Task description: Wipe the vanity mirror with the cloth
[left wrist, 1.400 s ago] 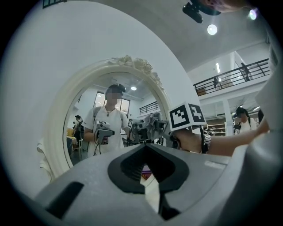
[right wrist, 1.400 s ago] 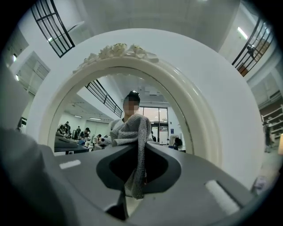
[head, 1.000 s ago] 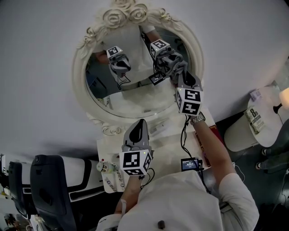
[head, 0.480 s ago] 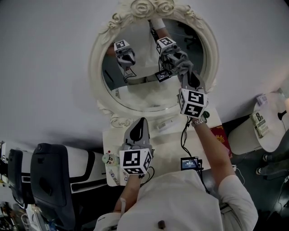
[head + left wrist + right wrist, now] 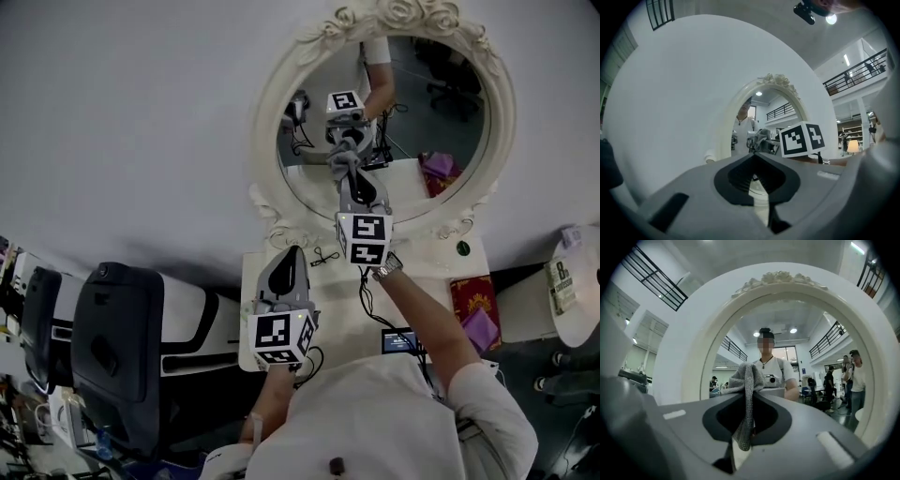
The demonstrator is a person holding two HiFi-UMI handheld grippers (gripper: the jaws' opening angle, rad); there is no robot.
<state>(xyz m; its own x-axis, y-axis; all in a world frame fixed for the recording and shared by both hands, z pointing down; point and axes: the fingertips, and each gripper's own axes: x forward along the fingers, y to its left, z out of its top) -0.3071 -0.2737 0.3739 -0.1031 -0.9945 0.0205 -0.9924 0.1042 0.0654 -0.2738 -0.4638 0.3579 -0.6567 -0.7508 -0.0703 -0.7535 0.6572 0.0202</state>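
An oval vanity mirror in an ornate white frame (image 5: 265,131) hangs on the wall above a white table. My right gripper (image 5: 349,180) is shut on a grey cloth (image 5: 343,166), which is against the lower left part of the glass. In the right gripper view the cloth (image 5: 747,380) hangs bunched between the jaws, with the frame (image 5: 693,348) filling the view. My left gripper (image 5: 292,251) is held low before the table, below the frame's lower left; its jaws are shut on nothing. From the left gripper view, the frame (image 5: 733,122) and the cloth (image 5: 761,137) show ahead.
The white vanity table (image 5: 422,272) carries cables and a red item (image 5: 478,305). A small screen device (image 5: 401,339) hangs by the person's chest. A black chair (image 5: 122,356) stands at the left. A white round stand (image 5: 572,281) with a bottle is at the right.
The right gripper has carried the cloth across the glass from its right side to its lower left. The head view has swung, so the mirror sits further right. The left gripper stays put.
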